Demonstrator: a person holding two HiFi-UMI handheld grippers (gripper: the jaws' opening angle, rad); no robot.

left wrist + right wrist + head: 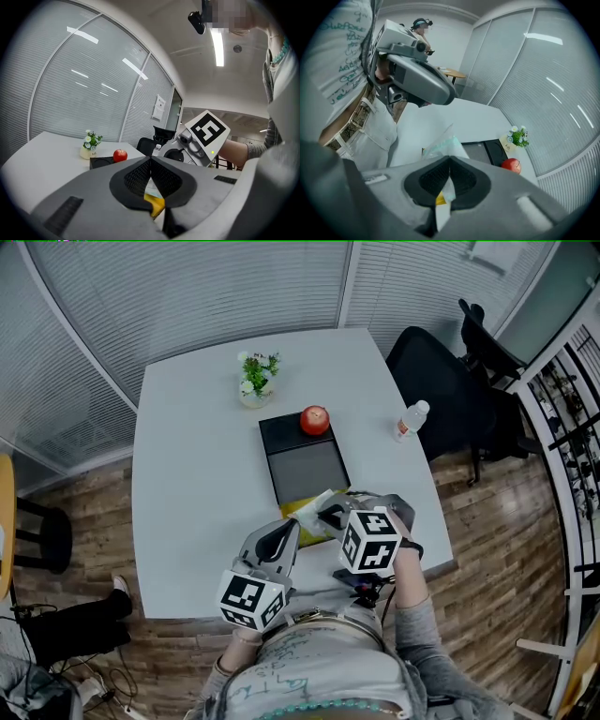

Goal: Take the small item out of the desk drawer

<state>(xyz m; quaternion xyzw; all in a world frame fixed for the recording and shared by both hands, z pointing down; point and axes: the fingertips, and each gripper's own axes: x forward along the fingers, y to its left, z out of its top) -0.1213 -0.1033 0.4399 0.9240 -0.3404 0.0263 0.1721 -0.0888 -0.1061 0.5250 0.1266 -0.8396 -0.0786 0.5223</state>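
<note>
A small packet (307, 508) of clear plastic with yellow print hangs above the white table (187, 484) near its front edge. My right gripper (330, 515) is shut on it; in the right gripper view the packet (445, 149) sticks out past the closed pads (436, 180). My left gripper (289, 531) hovers just left of the packet with its jaws shut and nothing pinched in them. In the left gripper view the packet's yellow corner (155, 204) shows just beyond those jaws, with the right gripper (187, 146) behind it. No drawer is visible in any view.
Behind the packet lies a flat black tray (302, 463) with a red apple (315, 419) at its far end. A small flower pot (257, 381) stands further back, a water bottle (410, 420) at the right edge, and a black chair (441, 381) beyond it.
</note>
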